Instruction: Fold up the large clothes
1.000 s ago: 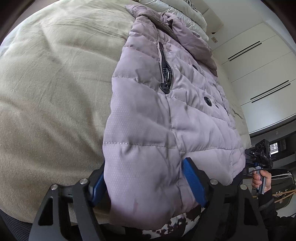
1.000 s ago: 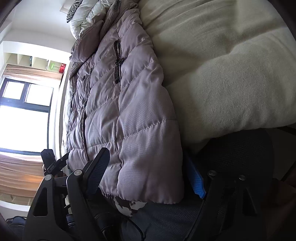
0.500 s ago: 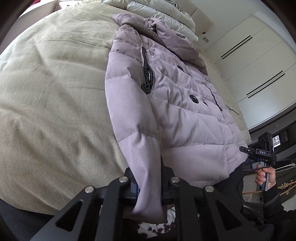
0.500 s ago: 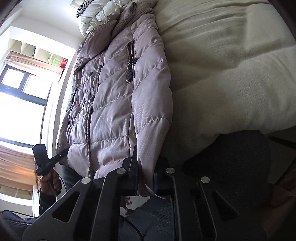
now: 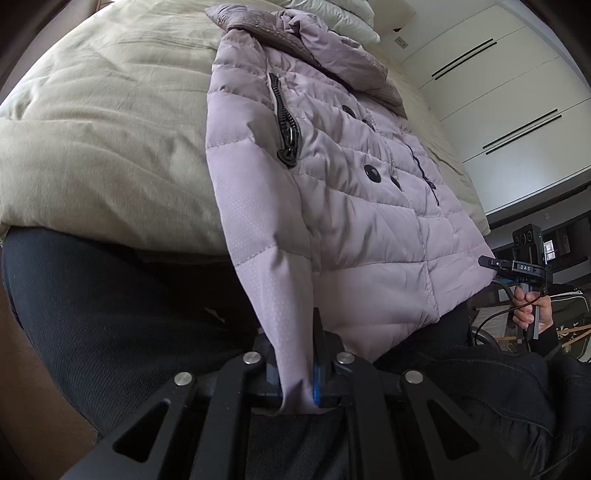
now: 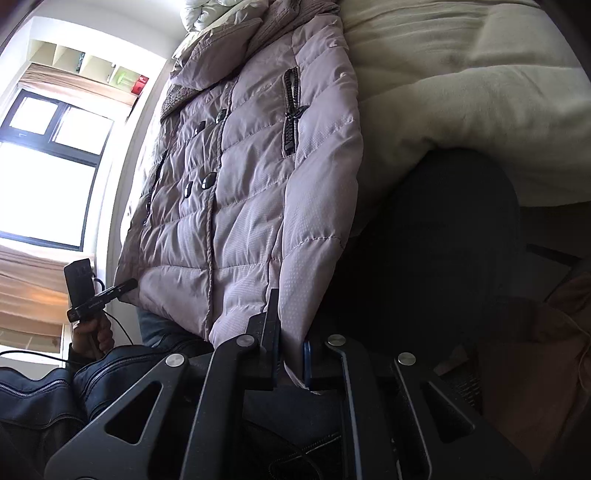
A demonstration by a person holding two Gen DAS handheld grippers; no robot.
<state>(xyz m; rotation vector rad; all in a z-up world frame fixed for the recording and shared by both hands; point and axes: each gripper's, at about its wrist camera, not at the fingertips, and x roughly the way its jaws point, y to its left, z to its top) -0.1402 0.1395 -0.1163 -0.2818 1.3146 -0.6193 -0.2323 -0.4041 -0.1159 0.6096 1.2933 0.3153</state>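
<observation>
A lilac quilted puffer jacket [image 5: 332, 184] with black buttons and zip pockets lies front up on a beige bed, its hem hanging past the bed's foot edge. My left gripper [image 5: 295, 384] is shut on the jacket's left hem corner. My right gripper [image 6: 291, 362] is shut on the right hem corner of the jacket [image 6: 240, 192]. Each gripper shows in the other's view, at the far hem corner: the right gripper [image 5: 491, 263] and the left gripper [image 6: 127, 285].
The beige duvet [image 5: 103, 140] covers the bed, with white pillows [image 5: 347, 22] at the head. A dark mattress side [image 5: 110, 306] drops below the foot edge. White wardrobe doors [image 5: 509, 96] stand on one side, a bright window [image 6: 48, 158] on the other.
Both grippers went from open around the hem corners to shut on them. They have since pulled back and down, drawing the hem off the bed's foot edge.
</observation>
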